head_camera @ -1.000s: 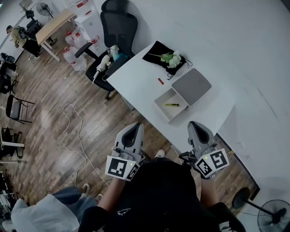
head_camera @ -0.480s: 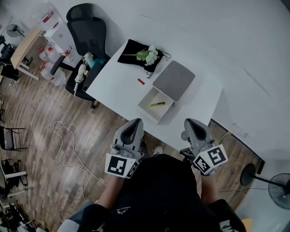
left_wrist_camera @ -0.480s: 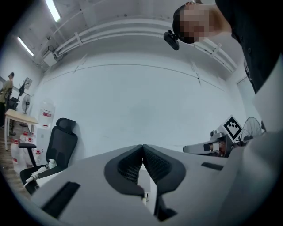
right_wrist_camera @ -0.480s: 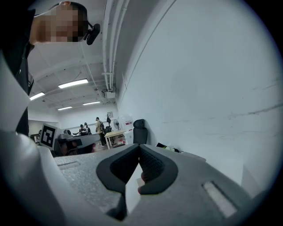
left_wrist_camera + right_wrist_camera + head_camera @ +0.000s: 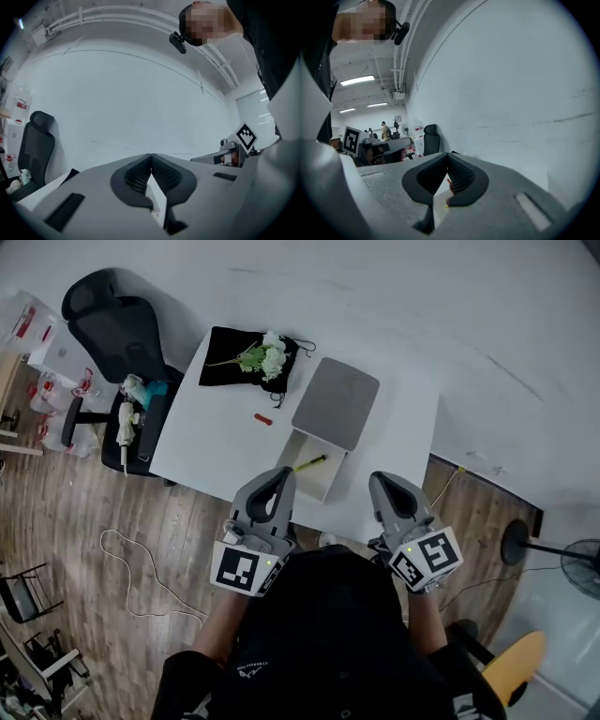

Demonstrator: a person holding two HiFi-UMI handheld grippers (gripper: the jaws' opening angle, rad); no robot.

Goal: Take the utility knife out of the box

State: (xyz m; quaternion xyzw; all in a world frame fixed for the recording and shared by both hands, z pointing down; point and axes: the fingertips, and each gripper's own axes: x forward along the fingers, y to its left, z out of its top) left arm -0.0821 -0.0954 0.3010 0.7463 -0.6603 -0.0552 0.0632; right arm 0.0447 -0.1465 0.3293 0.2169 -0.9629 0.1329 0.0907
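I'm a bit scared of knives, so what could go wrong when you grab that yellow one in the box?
Both the left gripper and the right gripper have their fingers shut, so reaching in now would probably just shove the utility knife. The knife lies low inside the box, whose walls may block the fingers. The box sits near the table edge, so a bump might slide it off.
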